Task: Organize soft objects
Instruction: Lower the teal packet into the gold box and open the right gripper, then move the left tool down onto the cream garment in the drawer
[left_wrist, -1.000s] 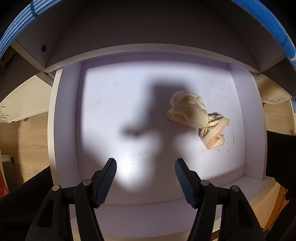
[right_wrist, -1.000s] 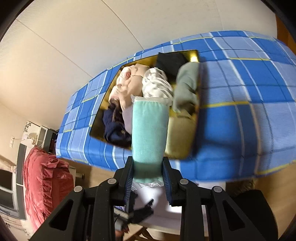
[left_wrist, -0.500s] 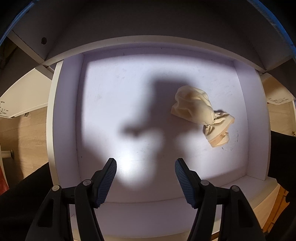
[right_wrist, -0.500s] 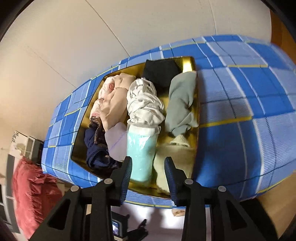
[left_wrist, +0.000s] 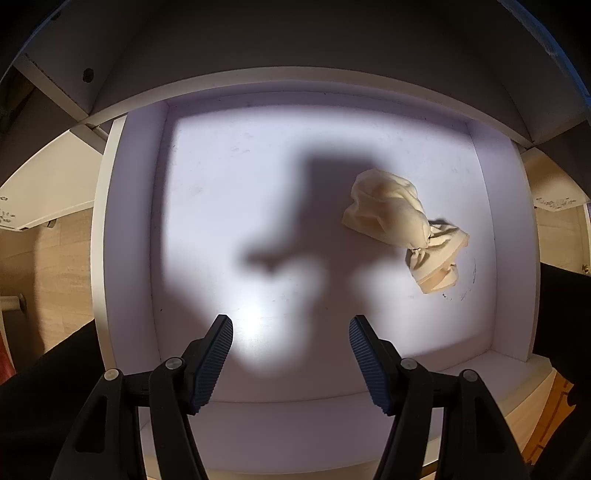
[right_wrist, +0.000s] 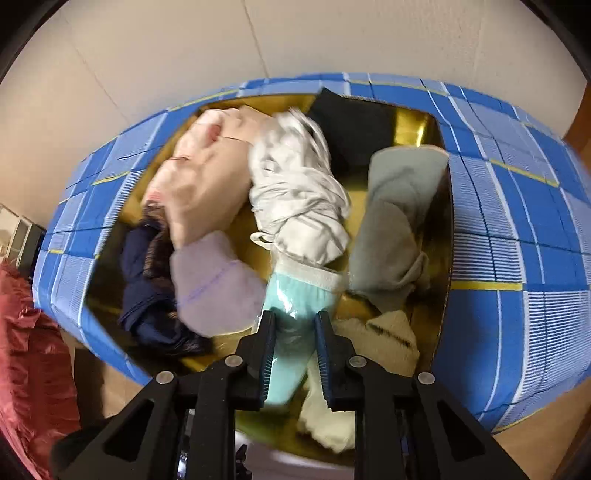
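Pinching the mint-green cloth (right_wrist: 295, 317) in the right hand-held gripper (right_wrist: 293, 354) over the gold tray (right_wrist: 417, 122); left hand-held gripper (left_wrist: 291, 350) spread above the drawer (left_wrist: 133, 229); next, probably carrying it there.

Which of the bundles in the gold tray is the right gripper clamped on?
The mint-green roll, pinched between the right gripper pads. The lilac, white and grey bundles lie untouched.

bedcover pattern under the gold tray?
Blue plaid bedcover with white and yellow lines, around the gold tray. Clearest in the right wrist view.
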